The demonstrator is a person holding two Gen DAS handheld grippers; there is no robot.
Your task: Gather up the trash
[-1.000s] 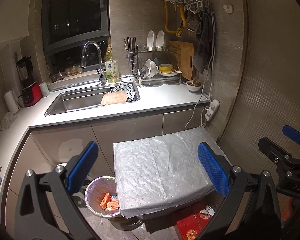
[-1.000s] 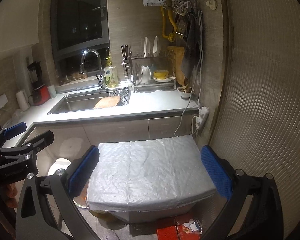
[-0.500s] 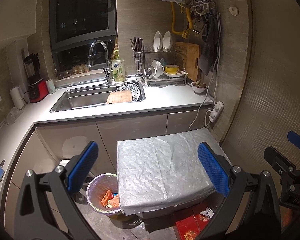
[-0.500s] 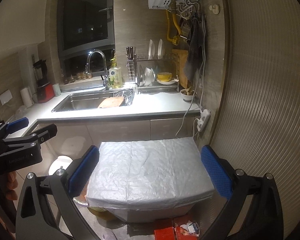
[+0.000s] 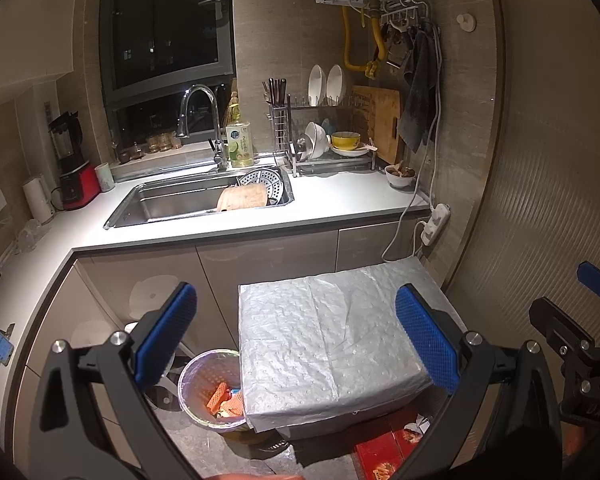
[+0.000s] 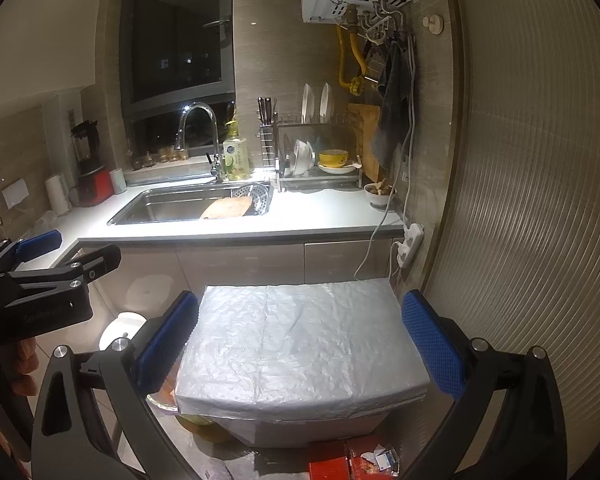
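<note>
A small round trash bin (image 5: 214, 394) with a clear liner stands on the floor by the cabinets, holding orange and blue wrappers (image 5: 224, 398). In the right wrist view only its rim (image 6: 162, 402) shows beside the box. My left gripper (image 5: 296, 340) is open and empty, held high above the bin and the foil-covered box (image 5: 328, 344). My right gripper (image 6: 300, 344) is open and empty above the same box (image 6: 300, 348). The right gripper (image 5: 572, 320) shows at the left view's right edge; the left gripper (image 6: 48, 268) shows at the right view's left edge.
A white counter (image 5: 340, 196) with a steel sink (image 5: 188, 200), dish rack (image 5: 332, 152) and soap bottle (image 5: 239, 144) runs behind. A power strip (image 5: 434, 228) hangs by the ribbed wall. Red packaging (image 5: 384, 452) with scraps (image 6: 382, 458) lies on the floor under the box.
Both grippers have risen and drawn back a little, so the counter and box sit lower in view. Both stayed open and empty.
</note>
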